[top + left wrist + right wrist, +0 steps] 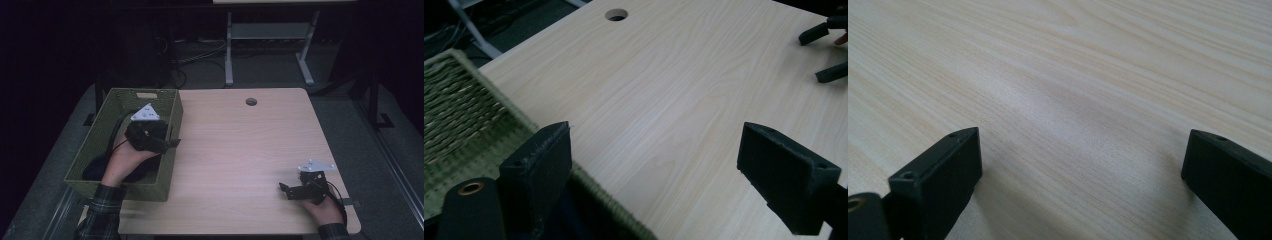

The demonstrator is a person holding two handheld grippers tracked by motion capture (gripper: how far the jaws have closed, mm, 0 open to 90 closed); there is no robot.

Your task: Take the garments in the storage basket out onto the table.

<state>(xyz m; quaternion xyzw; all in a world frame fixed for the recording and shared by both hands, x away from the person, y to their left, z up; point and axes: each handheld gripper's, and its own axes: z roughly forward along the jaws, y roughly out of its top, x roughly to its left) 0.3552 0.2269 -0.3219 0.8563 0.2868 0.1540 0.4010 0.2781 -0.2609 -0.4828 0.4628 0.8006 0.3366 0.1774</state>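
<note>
My left gripper [175, 143] hangs over the right wall of a green woven basket [116, 97] at the table's left and points right across the tabletop. Its jaws stand wide open with nothing between them, as the left gripper view shows [659, 170]. My right gripper [283, 189] rests low near the table's front right corner and points left. It is open too, with bare wood between its jaws [1080, 175]. Something dark [95, 167] lies in the basket's near end, partly hidden under my left hand.
The light wooden table [240, 150] has a round cable hole [251, 101] near its far edge. In the left gripper view the basket's rim [519, 117] runs under the left jaw. A white desk frame [229, 50] and cables stand on the dark floor beyond.
</note>
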